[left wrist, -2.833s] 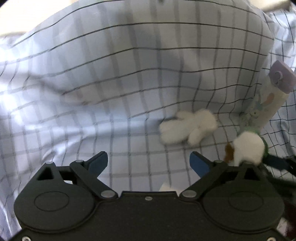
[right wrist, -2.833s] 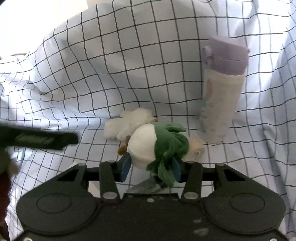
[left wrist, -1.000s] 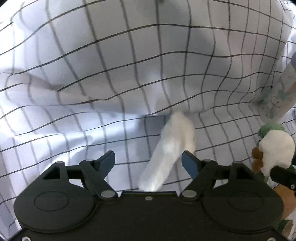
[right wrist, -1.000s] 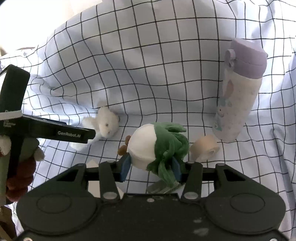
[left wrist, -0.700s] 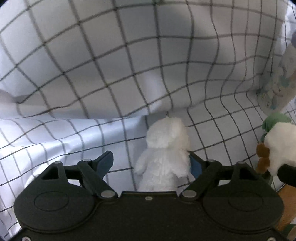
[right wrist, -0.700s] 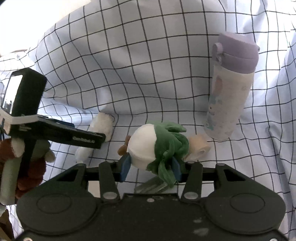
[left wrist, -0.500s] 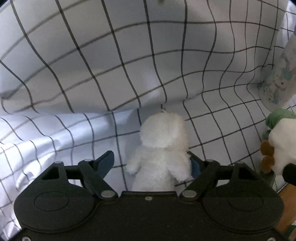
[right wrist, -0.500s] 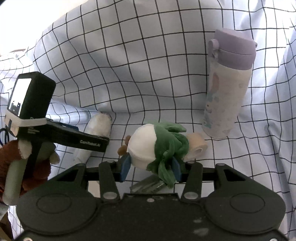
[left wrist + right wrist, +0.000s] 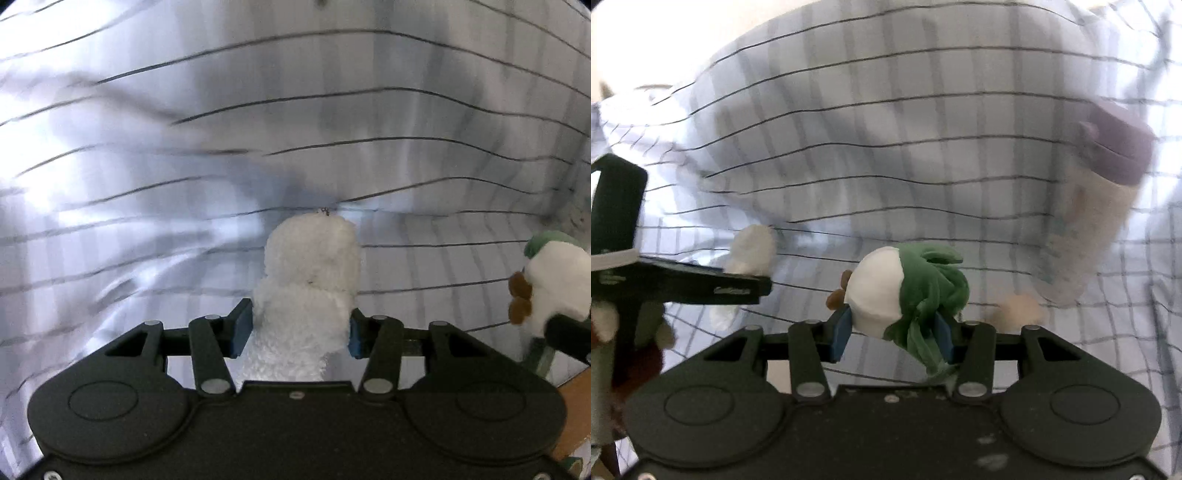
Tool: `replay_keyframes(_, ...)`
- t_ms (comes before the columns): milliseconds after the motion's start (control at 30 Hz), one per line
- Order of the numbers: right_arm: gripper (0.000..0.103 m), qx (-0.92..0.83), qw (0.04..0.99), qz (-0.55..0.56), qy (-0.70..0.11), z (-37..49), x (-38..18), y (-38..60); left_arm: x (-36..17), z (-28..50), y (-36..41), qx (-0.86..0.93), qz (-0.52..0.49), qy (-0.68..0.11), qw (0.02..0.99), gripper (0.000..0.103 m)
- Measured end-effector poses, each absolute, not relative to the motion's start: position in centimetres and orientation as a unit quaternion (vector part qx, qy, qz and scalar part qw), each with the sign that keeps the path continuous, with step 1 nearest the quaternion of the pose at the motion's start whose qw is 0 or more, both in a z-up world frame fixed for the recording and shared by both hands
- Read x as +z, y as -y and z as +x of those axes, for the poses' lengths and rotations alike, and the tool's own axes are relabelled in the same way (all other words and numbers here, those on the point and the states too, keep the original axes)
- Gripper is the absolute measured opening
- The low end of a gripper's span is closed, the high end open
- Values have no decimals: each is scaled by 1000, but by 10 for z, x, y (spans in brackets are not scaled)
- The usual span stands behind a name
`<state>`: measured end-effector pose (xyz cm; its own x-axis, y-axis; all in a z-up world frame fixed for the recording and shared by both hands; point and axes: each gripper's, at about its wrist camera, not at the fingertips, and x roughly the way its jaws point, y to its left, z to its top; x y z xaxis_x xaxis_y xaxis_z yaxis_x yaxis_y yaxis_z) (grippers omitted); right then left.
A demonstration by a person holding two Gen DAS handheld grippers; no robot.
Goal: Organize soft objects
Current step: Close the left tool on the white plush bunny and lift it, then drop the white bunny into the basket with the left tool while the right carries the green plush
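L gripper [image 9: 301, 326], frame btm-center, jaws closing w/ pads pressing white plush [image 9: 308, 280]; R gripper [image 9: 892, 332] clenched on green-white plush [image 9: 905, 288], center, over checked cloth [image 9: 886, 147].

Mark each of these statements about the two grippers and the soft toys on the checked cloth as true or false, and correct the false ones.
1. The white plush toy sits between the left gripper's pads. True; the jaws are closing on it.
2. The right gripper holds nothing. False: it grips the green and white plush toy.
3. The bottle has a purple lid. True.
4. The cloth is plain red. False: it is pale with dark grid lines.
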<state>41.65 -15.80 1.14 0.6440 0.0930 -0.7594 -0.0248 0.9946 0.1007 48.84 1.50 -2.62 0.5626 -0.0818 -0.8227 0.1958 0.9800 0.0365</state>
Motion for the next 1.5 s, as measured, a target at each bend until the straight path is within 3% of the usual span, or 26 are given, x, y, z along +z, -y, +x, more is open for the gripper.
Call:
replay_keyframes(433,46,151,905,-14,-399,414,15,49,-15,406,-116,28,19,-431,902,49)
replay_keyframes(867,47,266,880,-55,-390,333,25,-4,-5,293,-167,101,-34,-411,906,49)
replay_keyframes(1167,47,307,863,-84,-394,232,31,13,-6,213,-159,90,-49,-424,900,49)
replay_keyframes(1500,47,288,866,-42,-407,112,27,71,-1,149,-114,35,-42,-419,906,50)
